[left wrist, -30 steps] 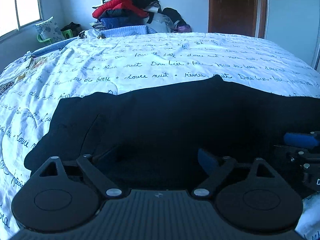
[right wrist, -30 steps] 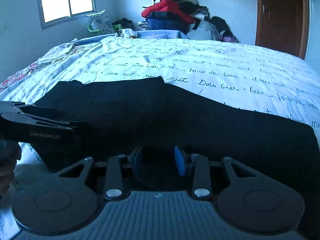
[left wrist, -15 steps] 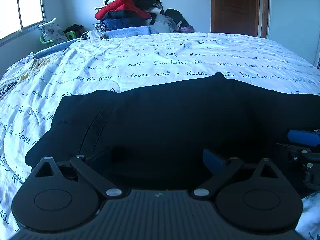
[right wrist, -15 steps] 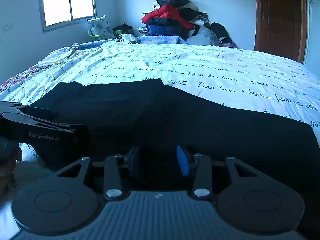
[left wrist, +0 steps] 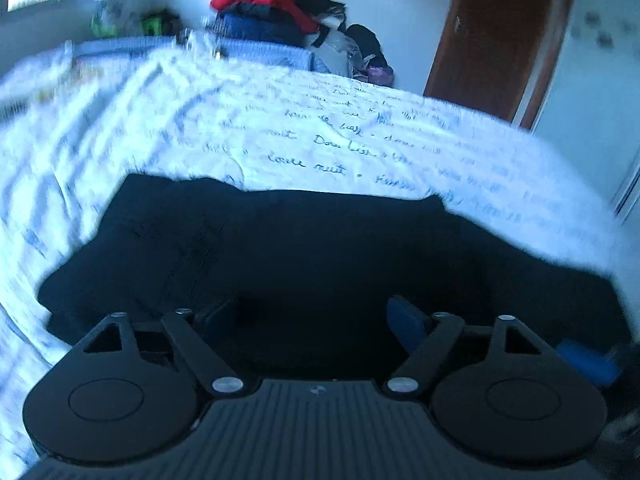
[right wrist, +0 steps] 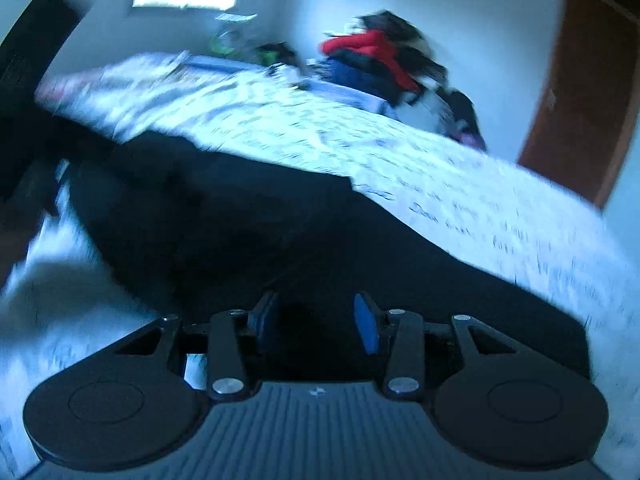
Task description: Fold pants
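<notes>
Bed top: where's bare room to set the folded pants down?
Free: white script-printed bedspread beyond the black pants, up to the clothes pile, and toward the brown door. Crowded: near edge, under the pants and both grippers.

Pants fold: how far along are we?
Early. Done: the black pants lie spread flat across the white bedspread, with no cross fold visible. In hand: the left gripper, jaws wide apart, and the right gripper, jaws narrower but with a gap, sit low at the near edge; both views are motion-blurred, and whether fabric is pinched cannot be told. Left: gripping and every fold.
</notes>
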Motion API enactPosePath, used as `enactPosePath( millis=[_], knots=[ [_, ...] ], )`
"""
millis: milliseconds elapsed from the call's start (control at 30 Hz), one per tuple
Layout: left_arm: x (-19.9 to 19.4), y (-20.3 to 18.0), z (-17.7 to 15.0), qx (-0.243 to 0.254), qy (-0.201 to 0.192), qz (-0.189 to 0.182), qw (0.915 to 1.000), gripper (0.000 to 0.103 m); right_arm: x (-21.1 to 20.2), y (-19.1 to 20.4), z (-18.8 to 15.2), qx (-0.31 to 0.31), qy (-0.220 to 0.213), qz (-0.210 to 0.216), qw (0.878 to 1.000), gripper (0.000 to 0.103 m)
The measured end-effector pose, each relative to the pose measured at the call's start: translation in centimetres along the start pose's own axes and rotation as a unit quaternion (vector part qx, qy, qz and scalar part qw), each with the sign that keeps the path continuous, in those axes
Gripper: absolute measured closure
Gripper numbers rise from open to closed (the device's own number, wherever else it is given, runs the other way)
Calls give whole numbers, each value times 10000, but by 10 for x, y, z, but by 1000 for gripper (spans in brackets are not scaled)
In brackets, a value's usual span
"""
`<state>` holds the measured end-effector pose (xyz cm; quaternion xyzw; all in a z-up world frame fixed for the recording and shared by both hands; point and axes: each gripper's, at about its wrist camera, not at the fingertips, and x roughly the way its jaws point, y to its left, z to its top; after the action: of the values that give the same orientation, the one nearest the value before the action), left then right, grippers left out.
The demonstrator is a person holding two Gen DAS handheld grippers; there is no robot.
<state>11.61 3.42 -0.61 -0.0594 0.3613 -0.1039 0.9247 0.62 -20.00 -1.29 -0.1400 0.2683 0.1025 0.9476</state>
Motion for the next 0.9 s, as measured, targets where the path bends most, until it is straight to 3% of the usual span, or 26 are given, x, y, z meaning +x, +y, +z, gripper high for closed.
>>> enactPosePath(
  millis=[100,233,300,367,433,500,600,733,800,833,867,900],
  knots=[
    [2,3,5,-314,185,-367,9987,24,6,17,-2,-598,71,-205,9980,62],
    [3,-7,8,-281,278,-585,9975,24,6,28,1,-972,15,-167,9951,62],
    [8,-14,11,-331,425,-884,9946,24,13,32,1,-1161,72,-390,9924,62],
    [16,-21,13,-448,716,-1321,9876,24,21,36,-1,-1320,82,-537,9898,63],
    [25,-26,12,-612,1006,-1690,9786,24,26,38,0,-1412,69,-544,9885,85],
    [33,-31,11,-761,1240,-2038,9681,24,27,40,0,-1450,45,-463,9883,92],
    [46,-42,10,-889,1515,-2382,9552,24,21,37,0,-1354,-97,-440,9898,94],
    [63,-57,11,-985,1658,-2623,9455,25,4,8,6,-485,-316,-21,9983,94],
    [73,-62,12,-1031,1653,-2698,9430,29,-1,-3,7,-185,-358,182,9990,95],
    [77,-64,12,-1075,1622,-2633,9449,41,-2,-7,7,-81,-367,294,9989,95],
    [79,-64,12,-1105,1570,-2569,9472,62,-3,-9,7,-8,-373,391,9985,95],
    [81,-64,12,-1115,1585,-2517,9482,72,-3,-10,7,36,-363,460,9983,95]
  ],
)
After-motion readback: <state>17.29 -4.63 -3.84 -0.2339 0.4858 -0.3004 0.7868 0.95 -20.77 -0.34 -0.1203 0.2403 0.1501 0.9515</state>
